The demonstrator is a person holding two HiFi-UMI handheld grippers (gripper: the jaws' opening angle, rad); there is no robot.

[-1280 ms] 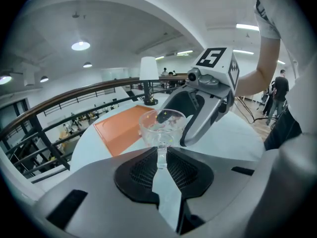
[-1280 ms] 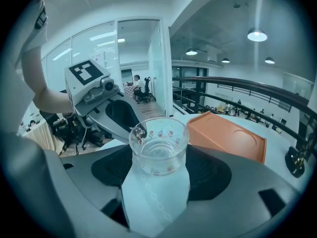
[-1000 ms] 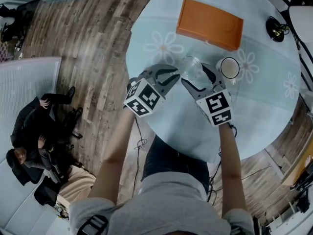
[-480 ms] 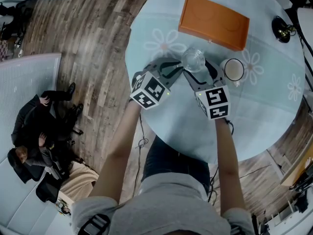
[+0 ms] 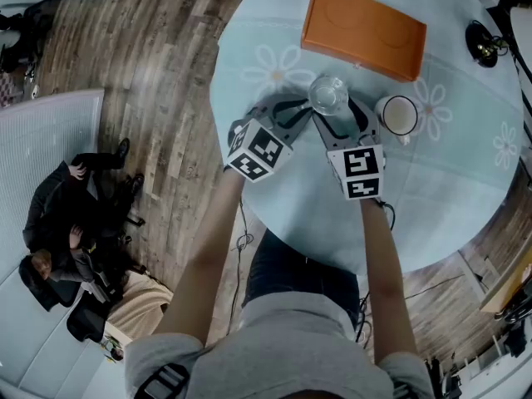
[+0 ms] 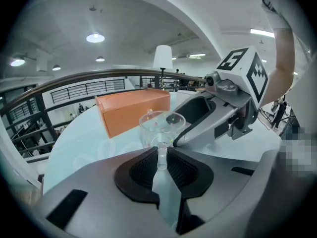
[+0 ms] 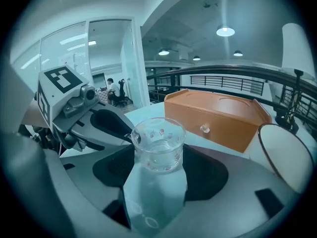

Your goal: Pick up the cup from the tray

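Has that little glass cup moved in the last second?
Yes. The glass cup has shifted up the head view, closer to the orange box.

I count one round counter [image 5: 432, 206], and on it one clear glass cup [image 5: 328, 95], one white mug [image 5: 398, 115], one orange box [image 5: 363, 30] with a single knob [image 7: 204, 128] on its front, and one small dark object [image 5: 483, 43] at the far edge. There are two grippers, the left gripper [image 6: 159, 155] and the right gripper [image 7: 156, 167], and two marker cubes [image 5: 259, 151], one on each. The counter's pale cloth shows three flower prints [image 5: 278, 65]; how many people [image 5: 62, 214] sit off to the side on the wooden floor I cannot tell.
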